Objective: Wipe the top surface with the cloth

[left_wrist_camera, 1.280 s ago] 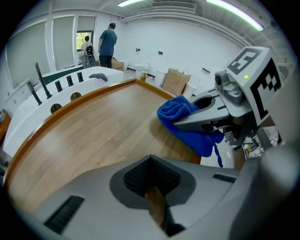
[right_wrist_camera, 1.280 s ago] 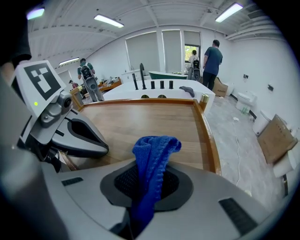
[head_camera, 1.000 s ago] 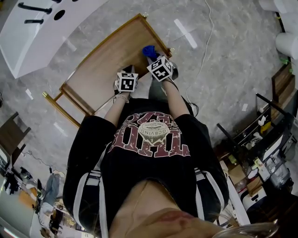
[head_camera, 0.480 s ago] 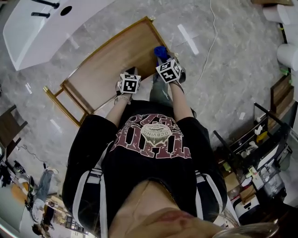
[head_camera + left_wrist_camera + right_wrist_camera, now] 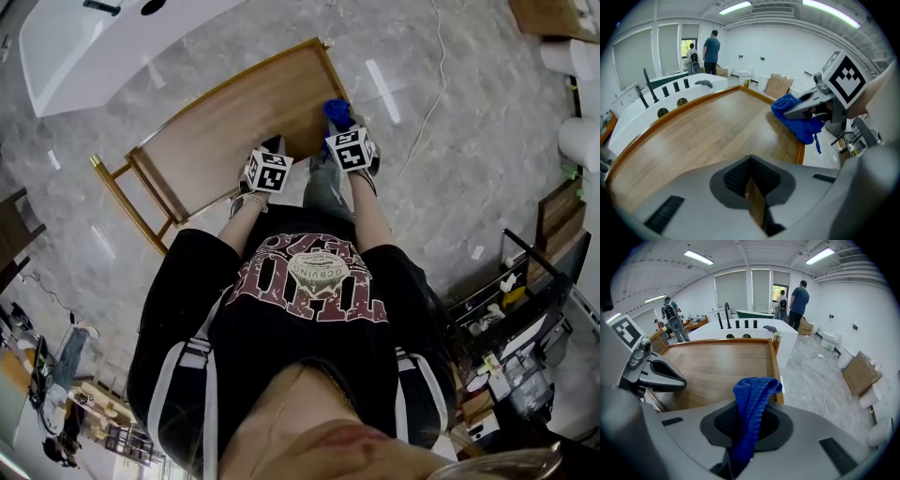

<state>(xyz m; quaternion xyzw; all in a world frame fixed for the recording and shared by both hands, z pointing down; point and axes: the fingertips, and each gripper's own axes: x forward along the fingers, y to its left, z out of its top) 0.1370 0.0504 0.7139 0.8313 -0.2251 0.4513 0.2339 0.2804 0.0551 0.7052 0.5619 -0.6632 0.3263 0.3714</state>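
A long wooden table top lies in front of me. My right gripper is over its right edge, shut on a blue cloth. In the right gripper view the cloth sticks up bunched out of the jaws of the right gripper. The left gripper view shows the cloth hanging down onto the table's edge. My left gripper sits at the near edge, left of the right one. The left gripper is shut with nothing in it, above bare wood.
A white tub-like unit with black fittings stands beyond the table. A white cable runs over the grey floor at right. Shelving with small items is at the lower right. People stand far off by the windows.
The head view has shifted, so the table and grippers sit further right in the picture. Both grippers stay at about the same spots on the table, the cloth still held.
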